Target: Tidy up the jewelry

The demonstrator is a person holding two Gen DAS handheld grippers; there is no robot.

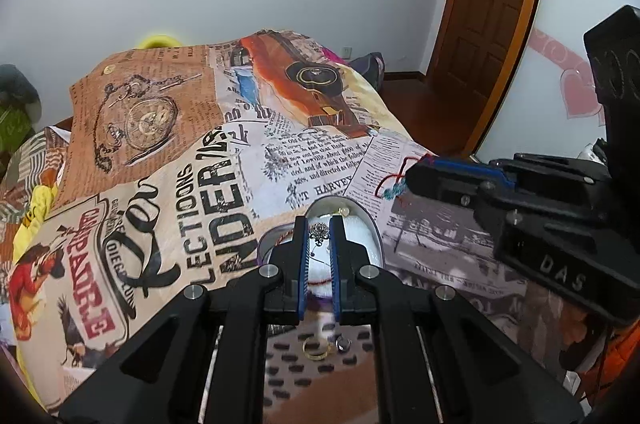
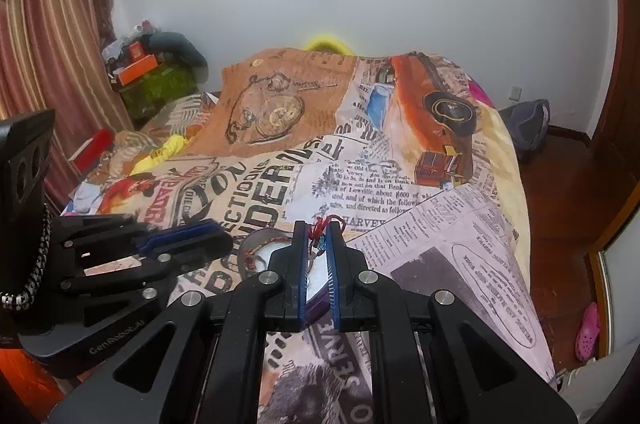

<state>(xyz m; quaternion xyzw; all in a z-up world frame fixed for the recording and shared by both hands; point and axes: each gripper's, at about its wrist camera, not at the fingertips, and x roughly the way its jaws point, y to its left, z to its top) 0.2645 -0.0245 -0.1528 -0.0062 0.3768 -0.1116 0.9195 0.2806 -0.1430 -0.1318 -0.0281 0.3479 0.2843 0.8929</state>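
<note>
Left gripper (image 1: 320, 224) jaws narrowly apart over a silver brooch (image 1: 320, 230) in the box (image 1: 370, 224), right gripper (image 2: 318, 232) pinching the red cord bracelet (image 2: 320, 224); lower slowly, release inside.

Left wrist view: jewelry box (image 1: 362, 220) partly hidden behind left gripper (image 1: 320, 228) fingers; its near rim out of sight. Silver ornament (image 1: 320, 230) between the pads, too small to identify; grip contact unclear. Gold ring (image 1: 316, 349) seen only through frame gap. Right wrist view: red cord (image 2: 320, 226) at right gripper (image 2: 317, 232) tips, lower part hidden; box lid (image 2: 256, 244) half covered
</note>
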